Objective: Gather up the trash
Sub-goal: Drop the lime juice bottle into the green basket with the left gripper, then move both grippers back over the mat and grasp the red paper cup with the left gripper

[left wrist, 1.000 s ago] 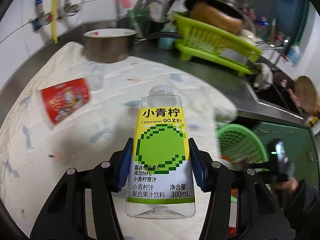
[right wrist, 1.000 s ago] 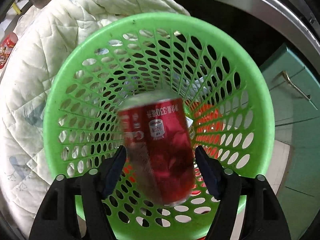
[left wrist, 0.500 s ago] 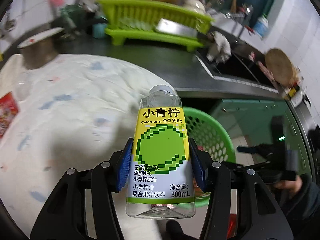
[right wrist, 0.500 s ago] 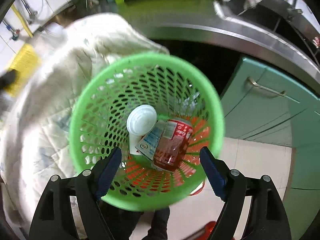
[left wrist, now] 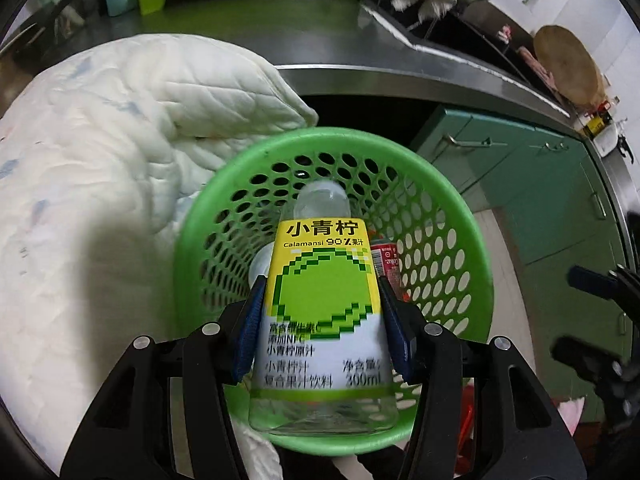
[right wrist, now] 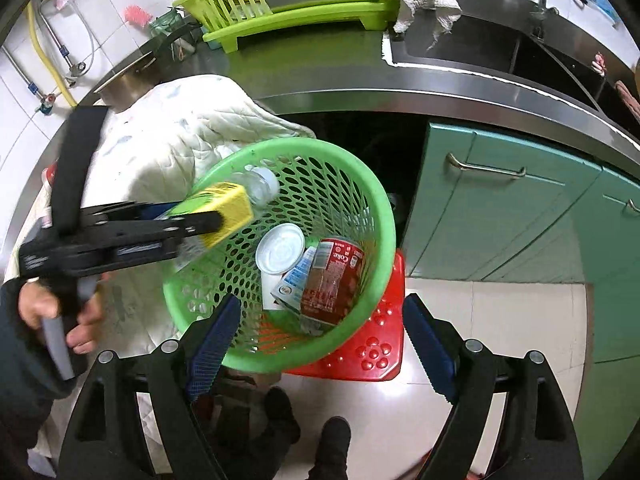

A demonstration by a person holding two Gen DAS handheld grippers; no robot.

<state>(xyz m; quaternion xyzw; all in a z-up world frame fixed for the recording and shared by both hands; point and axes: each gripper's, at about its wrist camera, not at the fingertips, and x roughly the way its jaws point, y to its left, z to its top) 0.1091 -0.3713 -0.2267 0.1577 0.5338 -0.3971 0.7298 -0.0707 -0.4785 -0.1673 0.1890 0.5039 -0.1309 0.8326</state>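
My left gripper [left wrist: 322, 320] is shut on a clear juice bottle [left wrist: 322, 304] with a yellow and green label, held over the green perforated basket [left wrist: 460, 248]. In the right wrist view the bottle [right wrist: 224, 208] points into the basket [right wrist: 376, 204] from the left. The basket holds a red Coke can [right wrist: 332, 280], a white cup [right wrist: 280, 252] and a small carton [right wrist: 294, 280]. My right gripper [right wrist: 320, 344] is open and empty, above the basket's near rim.
The basket stands on a red stool [right wrist: 368, 348] beside a white quilted cloth [left wrist: 100, 160] on the steel counter [right wrist: 440, 80]. Green cabinets [right wrist: 520, 208] are to the right. A lime dish rack [right wrist: 288, 4] and a sink [right wrist: 480, 48] lie behind.
My right gripper let the Coke can fall into the basket and pulled back and up. My left gripper carried the bottle from over the cloth to over the basket.
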